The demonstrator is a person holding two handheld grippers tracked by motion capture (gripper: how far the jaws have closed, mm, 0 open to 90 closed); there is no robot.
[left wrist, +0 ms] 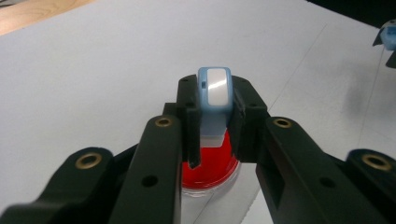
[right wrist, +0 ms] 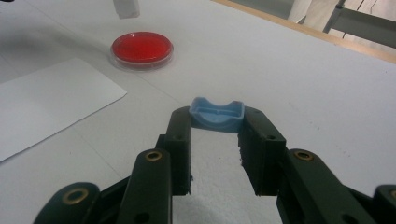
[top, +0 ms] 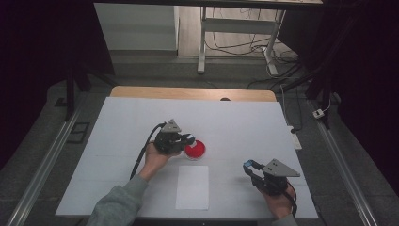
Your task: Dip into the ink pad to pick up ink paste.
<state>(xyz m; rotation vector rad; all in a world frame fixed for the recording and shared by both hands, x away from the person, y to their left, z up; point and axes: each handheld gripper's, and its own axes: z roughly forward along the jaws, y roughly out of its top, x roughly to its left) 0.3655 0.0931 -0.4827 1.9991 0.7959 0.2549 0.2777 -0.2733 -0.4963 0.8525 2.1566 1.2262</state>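
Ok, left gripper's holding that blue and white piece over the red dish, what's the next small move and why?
Probably lower the left gripper slightly: its blue-and-white piece hangs directly above the red petri dish, while the right gripper holds a blue cap well aside.

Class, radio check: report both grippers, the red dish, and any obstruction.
Left gripper shut on blue-white piece, over red dish. Right gripper shut on blue cap. White sheet beside dish, nothing blocking.

Red dish (left wrist: 210, 170): near half hidden behind left gripper (left wrist: 214, 122).
White block above dish: cut off by top edge in right gripper view.
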